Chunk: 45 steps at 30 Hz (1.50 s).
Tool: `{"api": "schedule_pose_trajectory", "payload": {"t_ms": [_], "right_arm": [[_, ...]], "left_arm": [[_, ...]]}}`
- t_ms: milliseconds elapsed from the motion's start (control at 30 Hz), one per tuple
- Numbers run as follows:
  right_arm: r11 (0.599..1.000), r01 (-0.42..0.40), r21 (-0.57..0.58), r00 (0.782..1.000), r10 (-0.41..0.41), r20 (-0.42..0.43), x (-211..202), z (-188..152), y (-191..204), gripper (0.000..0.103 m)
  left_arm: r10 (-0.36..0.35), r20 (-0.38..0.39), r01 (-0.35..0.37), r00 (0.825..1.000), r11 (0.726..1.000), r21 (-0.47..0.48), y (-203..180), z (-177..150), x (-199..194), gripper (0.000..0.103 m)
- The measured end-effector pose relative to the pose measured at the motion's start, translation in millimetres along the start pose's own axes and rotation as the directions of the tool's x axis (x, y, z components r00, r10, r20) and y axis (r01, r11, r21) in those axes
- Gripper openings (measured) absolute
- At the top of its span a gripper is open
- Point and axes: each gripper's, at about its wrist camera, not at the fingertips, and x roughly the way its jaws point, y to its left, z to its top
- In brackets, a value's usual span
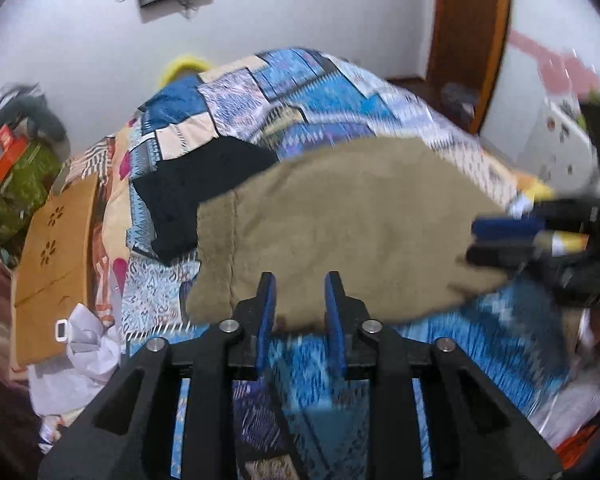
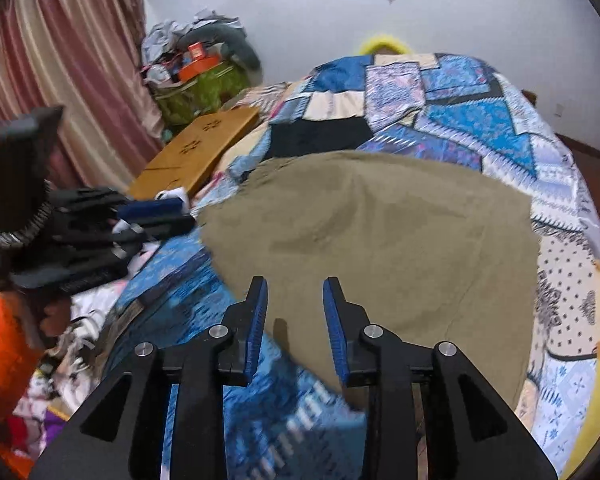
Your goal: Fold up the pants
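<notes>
Khaki pants (image 1: 340,224) lie spread on the patchwork bedspread (image 1: 300,92); they also show in the right wrist view (image 2: 380,232). My left gripper (image 1: 300,284) is open and empty, its tips above the near edge of the pants. My right gripper (image 2: 296,288) is open and empty, over the near left edge of the pants. The right gripper shows at the right of the left wrist view (image 1: 500,240), over the pants' right end. The left gripper shows at the left of the right wrist view (image 2: 156,216), beside the pants' left edge.
A black garment (image 1: 196,192) lies on the bed behind the pants, partly under them. A wooden board (image 1: 52,264) leans beside the bed. White bags (image 1: 80,360) and a cluttered pile with a green bag (image 2: 200,88) stand nearby. Pink curtains (image 2: 60,60) hang left.
</notes>
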Motion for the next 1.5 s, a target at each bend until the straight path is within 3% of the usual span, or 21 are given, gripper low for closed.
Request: {"api": "schedule_pose_trajectory", "payload": {"t_ms": [100,267,500,567,633,800,1000,1100,1200,1267,1500], "right_arm": [[1.000,0.024,0.013,0.999,-0.023,-0.027,14,-1,-2,0.026],[0.999,0.026,0.034,0.994,-0.022,-0.104,31,-19,-13,0.026],[0.992,0.049,0.113,0.996,-0.040,-0.079,-1,-40,-40,0.026],[0.988,0.051,0.148,0.998,-0.043,-0.056,-13,-50,-50,0.023],[0.980,0.046,0.192,0.999,-0.044,-0.015,-22,-58,-58,0.022],[0.962,0.099,0.256,0.994,-0.106,0.014,-44,-75,-70,0.022],[0.959,0.140,0.246,0.989,-0.146,0.006,-56,-84,-75,0.022],[0.965,0.132,0.229,0.991,-0.129,-0.028,-59,-78,-79,0.023],[0.962,0.140,0.234,0.990,-0.134,-0.042,-67,-67,-89,0.030],[0.961,0.154,0.231,0.988,-0.153,-0.023,-73,-58,-96,0.042],[0.942,0.222,0.253,0.968,-0.243,0.058,-78,-12,-133,0.048]], "left_arm": [[-0.018,-0.027,0.016,0.999,0.997,-0.073,10,10,23,0.031],[0.008,-0.151,-0.021,0.988,0.996,-0.082,14,-6,73,0.031],[0.064,-0.137,-0.066,0.989,0.998,-0.009,18,-30,68,0.033],[0.120,-0.141,-0.121,0.983,0.993,0.002,25,-33,65,0.043],[0.145,-0.147,-0.151,0.978,0.988,-0.026,39,-35,63,0.047],[0.051,-0.172,-0.080,0.984,0.982,-0.169,80,-37,62,0.063],[0.069,-0.193,-0.094,0.979,0.988,-0.124,78,-35,69,0.071],[0.102,-0.190,-0.129,0.976,0.982,-0.139,79,-27,61,0.071],[0.169,-0.137,-0.186,0.976,0.975,-0.125,78,-12,48,0.071],[0.154,-0.120,-0.170,0.981,0.976,-0.136,80,-1,47,0.072],[0.168,-0.123,-0.183,0.978,0.975,-0.127,89,45,73,0.076]]}}
